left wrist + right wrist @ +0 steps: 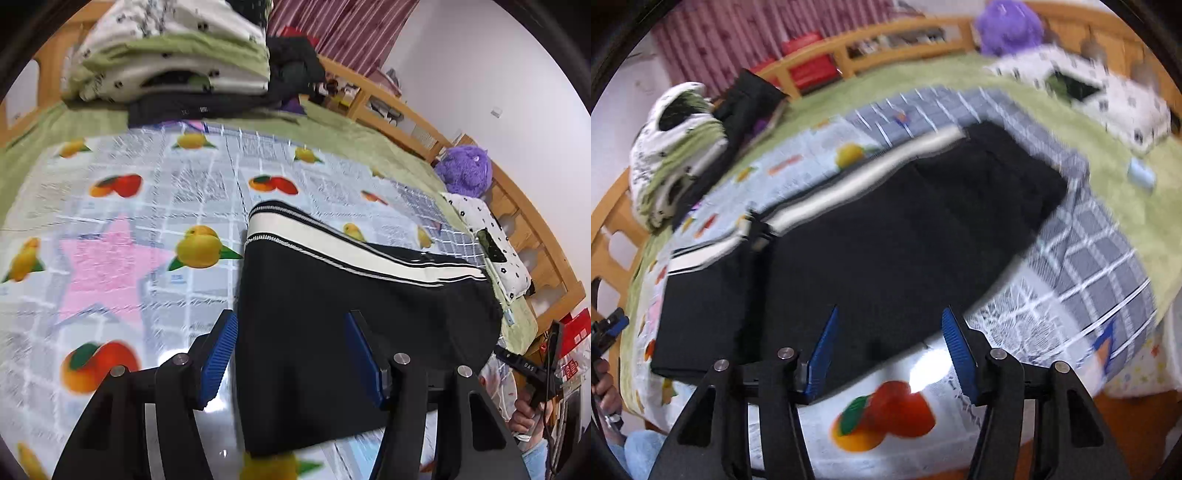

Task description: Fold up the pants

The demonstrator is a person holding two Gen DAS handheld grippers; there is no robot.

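From the left wrist view, the left tongs [291, 354] stand released above the near end of the black pants [354, 295], the blue pads spread with dark cloth showing between and beyond them but nothing pinched, so the fabric lies under its own weight. The pants rest on the fruit-printed sheet [122, 229] covering the bed, folded lengthwise so the white side stripe [332, 240] runs along the far edge; that layout looks chosen to keep the garment flat and square, with its short end facing the person for the next fold. A stack of folded bedding [173, 62] and a purple plush toy [465, 170] sit well apart at the bed's edges, leaving the working patch free. In the right wrist view, blurred by motion, the right tongs [888, 350] likewise gape with no cloth clamped, hanging over the near edge of the pants [886, 240]. Here the garment appears as a long dark strip, one end doubled over toward the left, stripe on the far side. At the left border the other tool [609, 325] shows in a hand [605, 387]. Both tools angle down at the same near edge, probably so matching corners can be gripped together and carried over evenly.
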